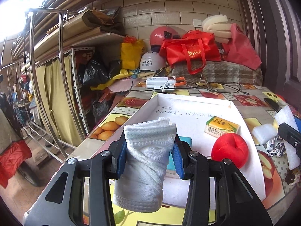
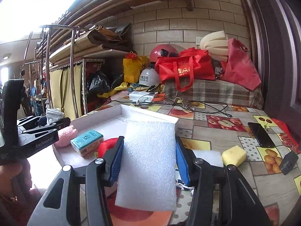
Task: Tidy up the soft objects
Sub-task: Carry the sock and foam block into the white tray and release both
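Two soft things are held at once. A rolled white cloth (image 1: 148, 160) stands nearly upright between the blue pads (image 1: 120, 158) of the left gripper (image 1: 149, 156), which is clenched on its middle, both pads pressing its sides; its top sticks up past the fingertips and its hemmed bottom hangs below them. It hangs over the near edge of a white tray (image 1: 250, 131). A white foam sheet (image 2: 148, 165) sits upright between the pads (image 2: 181, 163) of the right gripper (image 2: 148, 160), squeezed at both edges, and juts above and below the fingers. It is over the tray's right edge, above the fruit-print tablecloth (image 2: 216, 130).

Inside the tray lie a red plush apple (image 1: 229, 148), a yellow-green tissue pack (image 1: 222, 127) and a teal tissue pack (image 2: 87, 144), which the left view shows just behind the cloth. A pink fluffy piece (image 2: 66, 135) lies in the tray beside the teal pack, close under the left gripper as the right view shows it.

Outside the tray on the right are a yellow sponge (image 2: 234, 155), another white foam piece (image 2: 208, 157) touching it, a patterned rag (image 1: 275, 146), a black phone (image 2: 260, 134) and a small black block (image 2: 288, 162). Farther back are cables (image 2: 212, 109), a white power bank (image 2: 143, 97) and red bags (image 2: 185, 68).
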Available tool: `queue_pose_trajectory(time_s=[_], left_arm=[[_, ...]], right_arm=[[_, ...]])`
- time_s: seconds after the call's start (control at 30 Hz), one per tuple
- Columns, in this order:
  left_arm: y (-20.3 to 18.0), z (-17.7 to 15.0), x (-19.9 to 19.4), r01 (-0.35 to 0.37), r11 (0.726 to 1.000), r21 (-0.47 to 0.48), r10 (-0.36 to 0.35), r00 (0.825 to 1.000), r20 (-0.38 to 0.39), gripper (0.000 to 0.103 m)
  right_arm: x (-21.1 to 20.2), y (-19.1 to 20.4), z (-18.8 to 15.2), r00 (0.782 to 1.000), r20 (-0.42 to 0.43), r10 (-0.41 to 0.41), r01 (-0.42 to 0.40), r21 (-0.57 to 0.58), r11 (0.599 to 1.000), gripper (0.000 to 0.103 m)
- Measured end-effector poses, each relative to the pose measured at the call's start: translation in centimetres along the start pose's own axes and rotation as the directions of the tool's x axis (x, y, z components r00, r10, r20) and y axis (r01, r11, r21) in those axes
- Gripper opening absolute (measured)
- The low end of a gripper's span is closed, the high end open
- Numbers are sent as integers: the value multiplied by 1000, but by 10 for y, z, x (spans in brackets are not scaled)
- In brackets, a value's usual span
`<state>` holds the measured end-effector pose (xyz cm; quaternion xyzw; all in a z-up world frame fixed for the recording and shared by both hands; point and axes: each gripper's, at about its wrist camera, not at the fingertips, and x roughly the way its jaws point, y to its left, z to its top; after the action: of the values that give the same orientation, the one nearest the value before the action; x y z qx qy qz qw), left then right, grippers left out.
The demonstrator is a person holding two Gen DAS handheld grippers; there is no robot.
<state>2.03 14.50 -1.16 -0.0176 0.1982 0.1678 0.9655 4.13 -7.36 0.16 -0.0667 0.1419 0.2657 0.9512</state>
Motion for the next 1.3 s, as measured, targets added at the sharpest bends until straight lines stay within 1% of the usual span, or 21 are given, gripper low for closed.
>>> queue_pose_trajectory(time_s=[0.1,0.13,0.23,0.3,0.43,0.5,0.53,0.6,0.73,0.8,0.87,0.93,0.97,1.07,1.13,1.2,1.23,1.27,1.3], left_arm=[[12,3,9,-2,999,-40,1,1000,-12,42],[16,5,12,-6,999,-49,5,1000,-13,42],[21,9,23,2,998,-61,-3,1000,-19,42],[20,11,29,16,998,-56,-17,1000,-24,42],[15,15,37,53,998,-34,-54,998,-34,42],[13,16,38,67,997,-25,-68,997,-37,42],[13,17,40,70,997,-23,-71,997,-39,42],[14,18,42,80,996,-27,-81,996,-44,42],[17,19,49,93,995,-43,-96,993,-69,42],[17,20,53,99,994,-44,-102,992,-79,42],[17,21,56,104,994,-38,-107,990,-87,42],[14,21,59,108,994,-27,-110,989,-96,42],[12,22,61,113,993,-19,-114,988,-104,42],[7,22,67,121,993,3,-119,984,-134,43],[4,22,70,94,995,15,-90,985,-147,43],[3,21,70,80,996,25,-75,987,-144,43],[2,21,68,74,997,30,-69,988,-138,44],[2,21,67,59,998,36,-54,990,-130,45],[2,20,66,42,998,38,-37,992,-121,47]], right_arm=[[11,14,4,995,-14,102,-102,-15,995,50],[16,19,4,988,-34,147,-148,-25,989,50],[32,37,6,965,-103,240,-247,-71,966,50],[40,48,6,951,-145,273,-288,-97,953,50],[60,56,5,917,-235,322,-349,-81,934,50],[69,55,5,909,-267,321,-348,-58,936,50],[73,53,6,911,-272,310,-336,-55,940,50],[80,51,8,924,-276,266,-295,-68,953,50],[100,39,15,952,-265,156,-180,-69,981,50],[109,30,20,961,-253,112,-127,-43,991,50],[113,21,22,965,-244,92,-96,-3,995,50],[110,19,23,968,-226,107,-104,24,994,50],[108,22,23,969,-217,117,-116,18,993,50],[105,34,24,972,-204,115,-126,-40,991,50],[107,39,25,972,-211,104,-120,-65,991,51],[109,40,27,973,-208,95,-113,-76,991,51],[109,39,27,975,-205,90,-108,-77,991,54],[109,39,27,976,-203,83,-101,-76,992,65],[109,38,27,977,-200,78,-95,-74,993,72]])
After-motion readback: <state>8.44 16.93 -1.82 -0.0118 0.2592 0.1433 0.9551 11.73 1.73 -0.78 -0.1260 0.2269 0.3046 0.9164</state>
